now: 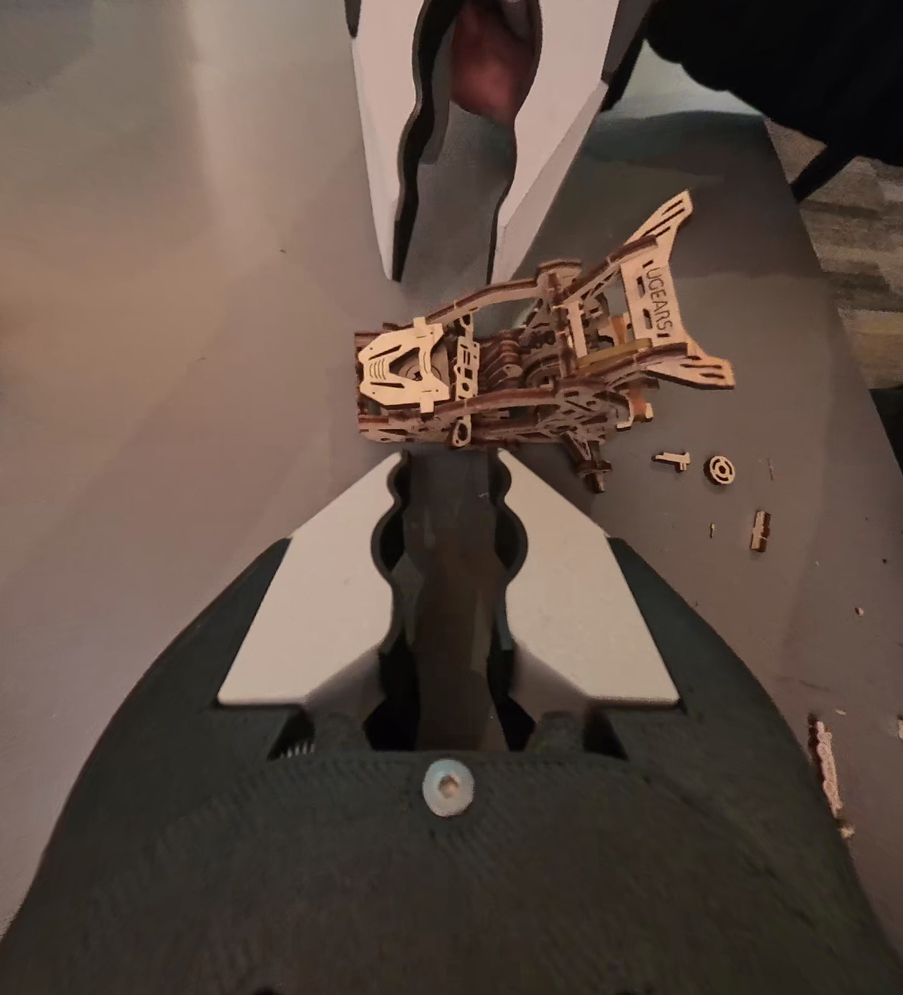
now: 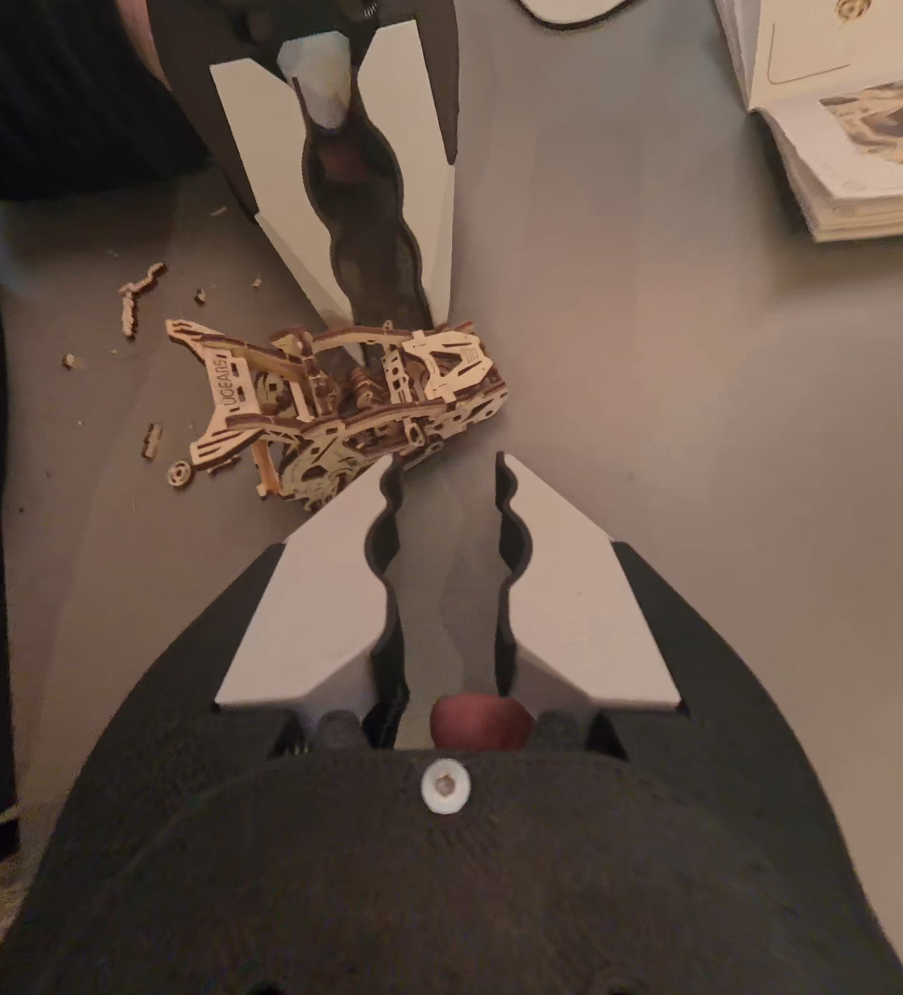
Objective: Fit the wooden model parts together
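Note:
A part-built wooden model (image 1: 519,366) of laser-cut ply lies on the grey table (image 1: 169,377); it also shows in the right wrist view (image 2: 341,398). My left gripper (image 1: 449,463) is open and empty, its tips just short of the model's near side. My right gripper (image 2: 446,463) is open and empty on the opposite side, its left fingertip (image 2: 384,474) by the model's lower edge. Each gripper shows across the model in the other view: the right gripper (image 1: 443,272), the left gripper (image 2: 395,323). A wooden pin (image 1: 672,460), a round wooden ring (image 1: 718,471) and a small flat piece (image 1: 759,530) lie beside the model.
An open instruction booklet (image 2: 842,134) lies at the far right of the right wrist view. Wood scraps (image 2: 137,301) are scattered near the table edge (image 1: 869,484). A person's dark clothing (image 2: 34,107) borders that edge. One gripper's finger ends stand about 6 centimetres off the other's. My left gripper's tips are some 9 centimetres from the wooden pin (image 1: 672,460).

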`<state>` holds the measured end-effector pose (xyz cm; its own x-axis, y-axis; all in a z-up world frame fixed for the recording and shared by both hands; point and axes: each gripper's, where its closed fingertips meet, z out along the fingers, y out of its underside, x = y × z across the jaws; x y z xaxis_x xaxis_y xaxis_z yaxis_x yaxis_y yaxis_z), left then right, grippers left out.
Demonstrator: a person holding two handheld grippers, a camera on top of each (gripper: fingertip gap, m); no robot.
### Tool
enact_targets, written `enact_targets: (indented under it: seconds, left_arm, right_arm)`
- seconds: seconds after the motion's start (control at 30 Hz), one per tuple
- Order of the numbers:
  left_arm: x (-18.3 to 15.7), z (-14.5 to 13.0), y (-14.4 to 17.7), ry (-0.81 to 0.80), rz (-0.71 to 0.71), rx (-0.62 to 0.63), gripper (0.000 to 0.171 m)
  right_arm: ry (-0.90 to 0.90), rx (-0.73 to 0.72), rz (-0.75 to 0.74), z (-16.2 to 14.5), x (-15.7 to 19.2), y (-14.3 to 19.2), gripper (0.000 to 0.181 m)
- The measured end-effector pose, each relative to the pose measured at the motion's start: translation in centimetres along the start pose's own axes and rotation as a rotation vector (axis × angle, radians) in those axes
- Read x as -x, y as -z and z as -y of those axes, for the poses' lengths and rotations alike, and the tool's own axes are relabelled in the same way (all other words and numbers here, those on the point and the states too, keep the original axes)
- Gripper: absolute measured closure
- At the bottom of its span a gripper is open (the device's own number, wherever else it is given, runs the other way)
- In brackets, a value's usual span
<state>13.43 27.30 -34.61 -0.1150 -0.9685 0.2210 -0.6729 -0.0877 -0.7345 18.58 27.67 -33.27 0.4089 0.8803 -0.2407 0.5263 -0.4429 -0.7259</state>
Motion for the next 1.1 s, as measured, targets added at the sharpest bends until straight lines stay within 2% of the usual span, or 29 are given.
enact_targets:
  seconds: [0.03,0.13,0.3,0.37,0.6,0.73,0.83,0.9,0.93,1.0,1.1]
  left_arm:
    - [0.1,0.0,0.0,-0.001,0.014,0.001,0.141]
    - [0.1,0.1,0.2,-0.026,0.059,-0.014,0.144]
    - [0.0,0.6,0.4,-0.080,0.129,-0.052,0.163]
    - [0.0,0.5,0.3,-0.103,0.147,-0.036,0.167]
    - [0.2,-0.1,0.9,-0.122,0.148,-0.024,0.167]
    - [0.1,-1.5,2.4,-0.124,0.106,0.021,0.167]
    - [0.0,-3.2,4.2,-0.156,0.087,0.078,0.168]
    - [-0.1,-4.3,5.3,-0.155,0.062,0.098,0.171]
    - [-0.1,-4.7,5.7,-0.146,0.056,0.097,0.168]
    - [0.4,-5.3,6.4,-0.116,0.084,0.092,0.166]
    - [0.4,-6.0,7.1,-0.069,0.101,0.083,0.161]
  right_arm:
    - [0.032,0.003,-0.014,0.2,-0.2,0.1,0.148]
    - [0.148,0.073,-0.033,0.0,-0.5,-0.3,0.149]
    - [0.199,0.069,0.051,0.5,0.6,-1.1,0.166]
    - [0.189,0.064,0.078,0.7,1.1,-1.4,0.174]
    - [0.098,0.063,0.054,1.2,1.9,-2.1,0.177]
    - [0.004,0.037,0.061,1.8,4.0,-3.6,0.177]
    - [-0.050,0.019,0.029,3.1,6.0,-5.8,0.177]
    - [-0.099,-0.014,0.058,4.3,7.8,-7.4,0.177]
    - [-0.100,-0.016,0.062,4.4,8.3,-8.1,0.176]
    - [-0.069,-0.009,0.053,4.2,8.3,-8.3,0.175]
    - [-0.017,-0.029,0.085,4.2,8.2,-6.8,0.166]
